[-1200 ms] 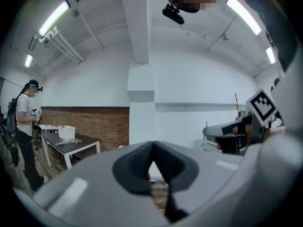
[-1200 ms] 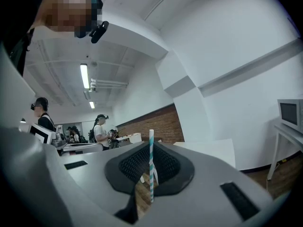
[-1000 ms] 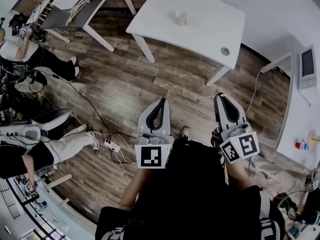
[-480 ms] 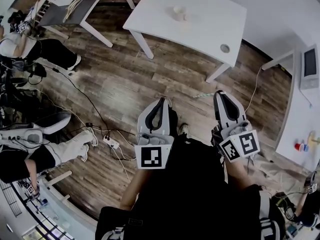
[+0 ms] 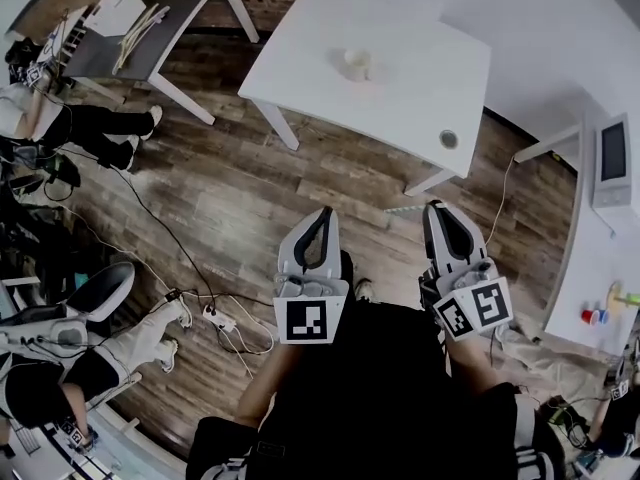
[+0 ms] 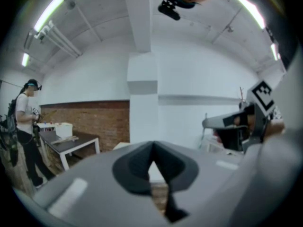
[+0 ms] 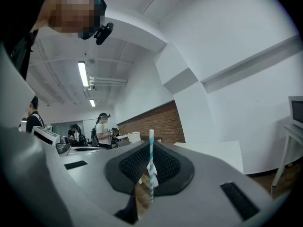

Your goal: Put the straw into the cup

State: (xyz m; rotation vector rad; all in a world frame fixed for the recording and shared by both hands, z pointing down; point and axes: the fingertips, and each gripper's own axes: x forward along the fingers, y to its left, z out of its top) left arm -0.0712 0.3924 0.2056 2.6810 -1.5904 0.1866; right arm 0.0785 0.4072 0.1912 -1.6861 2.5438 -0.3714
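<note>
A small pale cup (image 5: 356,65) stands on the white table (image 5: 420,78), far ahead of both grippers. I hold both grippers side by side at waist height over the wooden floor. My right gripper (image 5: 434,211) (image 7: 149,174) is shut on a teal-and-white striped straw (image 7: 151,141), which stands upright between its pads. In the head view the straw (image 5: 401,209) pokes out to the left of the jaw tips. My left gripper (image 5: 322,216) (image 6: 152,150) is shut with nothing in it.
A grey table (image 5: 160,23) with papers stands at the back left, with people nearby. Cables and a power strip (image 5: 215,313) lie on the floor at left. Another white table with a monitor (image 5: 612,158) runs along the right.
The white table and cup have come nearer and lower in the head view. Both grippers keep their pose, the right one still shut on the straw.
</note>
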